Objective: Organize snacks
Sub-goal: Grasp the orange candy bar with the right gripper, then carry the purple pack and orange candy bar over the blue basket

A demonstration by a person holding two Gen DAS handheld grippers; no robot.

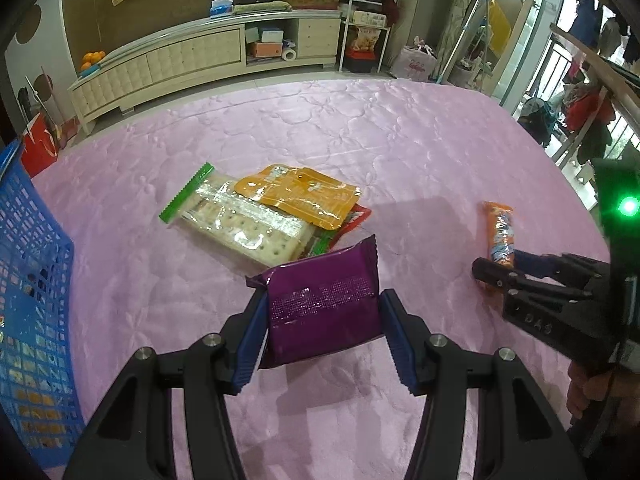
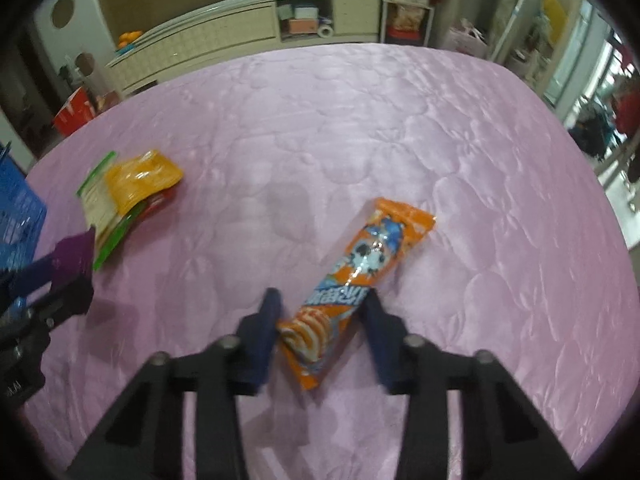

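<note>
Purple snack (image 1: 324, 304) clamped btwn left claw (image 1: 320, 336) pads.

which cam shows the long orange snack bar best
The right wrist view: the orange snack bar lies full length between the right gripper fingers. The left wrist view shows it small, partly hidden.

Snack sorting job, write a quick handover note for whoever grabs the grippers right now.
Left gripper: shut on the purple packet, lifted off the pink quilt.
Right gripper: astride the orange snack bar, which lies on the quilt; grip not confirmed.
Cracker pile sits mid-quilt; blue basket stands to the left.
Left: basket both, then the pile.
</note>
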